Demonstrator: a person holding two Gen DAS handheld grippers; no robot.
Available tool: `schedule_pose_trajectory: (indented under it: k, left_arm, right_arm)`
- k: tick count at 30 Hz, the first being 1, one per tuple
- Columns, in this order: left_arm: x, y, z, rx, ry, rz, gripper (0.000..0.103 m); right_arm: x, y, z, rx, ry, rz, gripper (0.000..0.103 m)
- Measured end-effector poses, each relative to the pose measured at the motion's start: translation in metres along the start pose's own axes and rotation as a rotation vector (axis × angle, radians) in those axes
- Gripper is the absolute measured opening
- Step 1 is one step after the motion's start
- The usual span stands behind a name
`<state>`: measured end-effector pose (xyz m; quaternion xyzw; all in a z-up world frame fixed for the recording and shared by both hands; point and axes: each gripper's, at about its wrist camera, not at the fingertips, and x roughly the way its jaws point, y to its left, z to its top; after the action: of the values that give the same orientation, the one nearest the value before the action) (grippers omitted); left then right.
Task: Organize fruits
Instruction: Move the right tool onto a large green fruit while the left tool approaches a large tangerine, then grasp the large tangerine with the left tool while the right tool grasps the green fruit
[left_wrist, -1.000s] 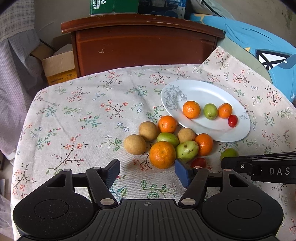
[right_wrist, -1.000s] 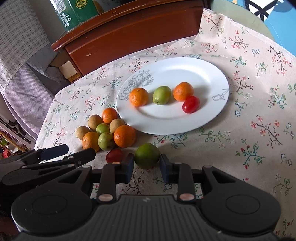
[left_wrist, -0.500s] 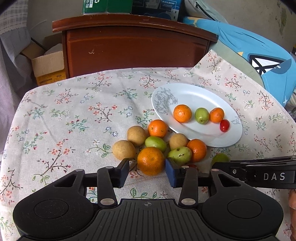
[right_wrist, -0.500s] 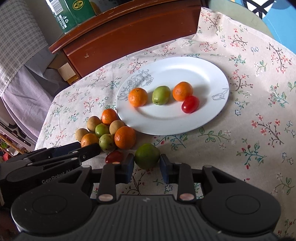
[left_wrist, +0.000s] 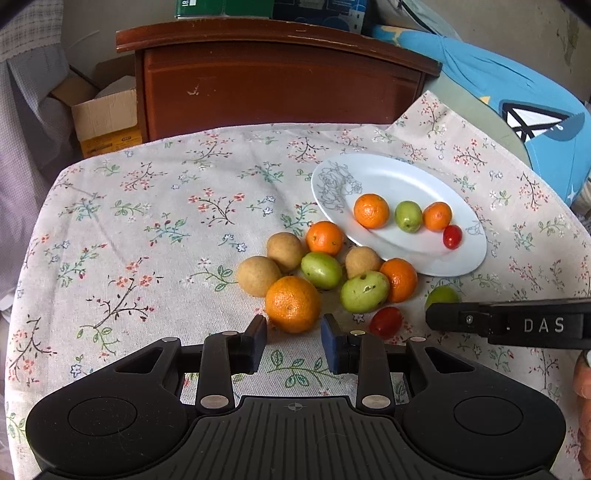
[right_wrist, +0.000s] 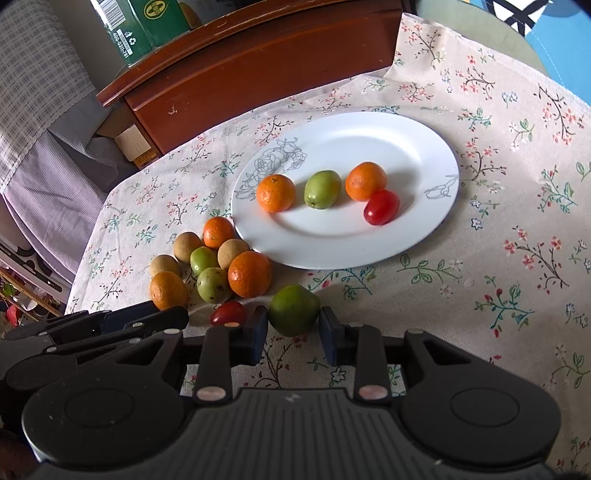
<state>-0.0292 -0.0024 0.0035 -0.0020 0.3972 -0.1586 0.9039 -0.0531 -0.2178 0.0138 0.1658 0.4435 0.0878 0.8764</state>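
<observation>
Two tools busy | left tool (left_wrist: 293, 338) just closing, pinching orange (left_wrist: 292, 303) | right tool (right_wrist: 293, 334) pinching green fruit (right_wrist: 293, 309) | plate (right_wrist: 388, 243) near

Floral tablecloth (left_wrist: 155, 236) covers the table. Behind it: dark wood cabinet (left_wrist: 273, 74), scuffed front. Green carton (right_wrist: 144, 26) w/ barcode on top of cabinet. Open cardboard box (left_wrist: 107, 118) to cabinet's left, on floor. Checked fabric (right_wrist: 40, 85) far left. Blue cushion (left_wrist: 517, 107) at right, behind table.
</observation>
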Motion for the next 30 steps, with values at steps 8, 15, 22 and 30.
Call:
schedule_pose_trajectory:
  k: [8, 15, 22, 30]
  left_arm:
    - [0.008, -0.007, 0.003, 0.017, -0.019, 0.007, 0.04]
    - [0.008, -0.007, 0.005, 0.007, -0.036, 0.021, 0.031]
    - [0.001, -0.006, 0.006, -0.018, -0.036, 0.037, 0.031]
    - [-0.016, -0.008, 0.007, -0.035, -0.055, 0.019, 0.031]
  right_arm:
    - [0.001, 0.0, 0.0, 0.002, -0.002, -0.002, 0.031]
    - [0.001, 0.001, 0.0, 0.0, -0.004, -0.003, 0.031]
    - [0.0, 0.002, 0.0, -0.007, -0.005, -0.003, 0.031]
    - [-0.011, 0.006, 0.001, -0.019, -0.025, 0.035, 0.031]
